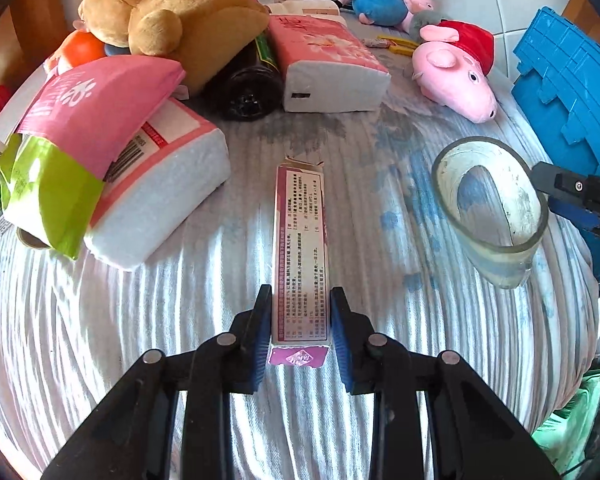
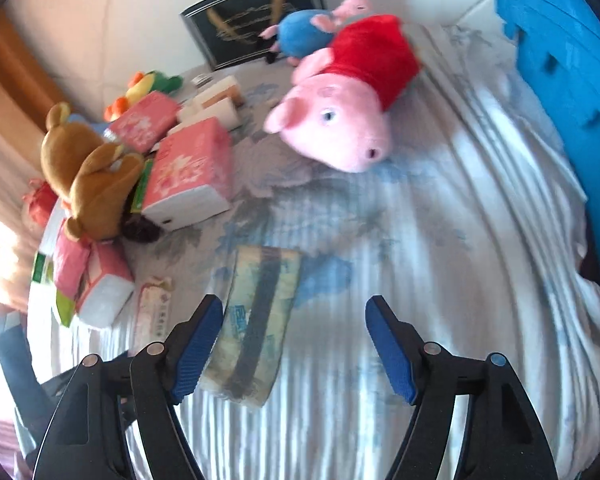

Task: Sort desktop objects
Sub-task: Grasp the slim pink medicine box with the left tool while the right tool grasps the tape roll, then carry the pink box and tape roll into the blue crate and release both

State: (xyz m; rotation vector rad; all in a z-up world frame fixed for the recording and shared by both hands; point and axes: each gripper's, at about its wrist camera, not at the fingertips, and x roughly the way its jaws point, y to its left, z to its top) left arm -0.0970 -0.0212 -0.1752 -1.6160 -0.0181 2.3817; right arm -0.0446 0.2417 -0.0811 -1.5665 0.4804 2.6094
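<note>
The long carton (image 1: 301, 248) lies on the striped cloth (image 1: 100, 340) with its long axis running straight away from the left tongs (image 1: 301, 316), whose pads bracket its near end, seemingly clenched on it. The right tongs (image 2: 294, 340) hang released beside the glass jar (image 2: 256, 320), which lies on its side just inside their left pad.

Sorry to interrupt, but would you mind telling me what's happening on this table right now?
A person is sorting clutter on a striped cloth. The left gripper is closed on a long pink-and-white carton. The right gripper is open, with the glass tumbler beside its left finger. Plush toys and tissue packs sit farther back.
</note>
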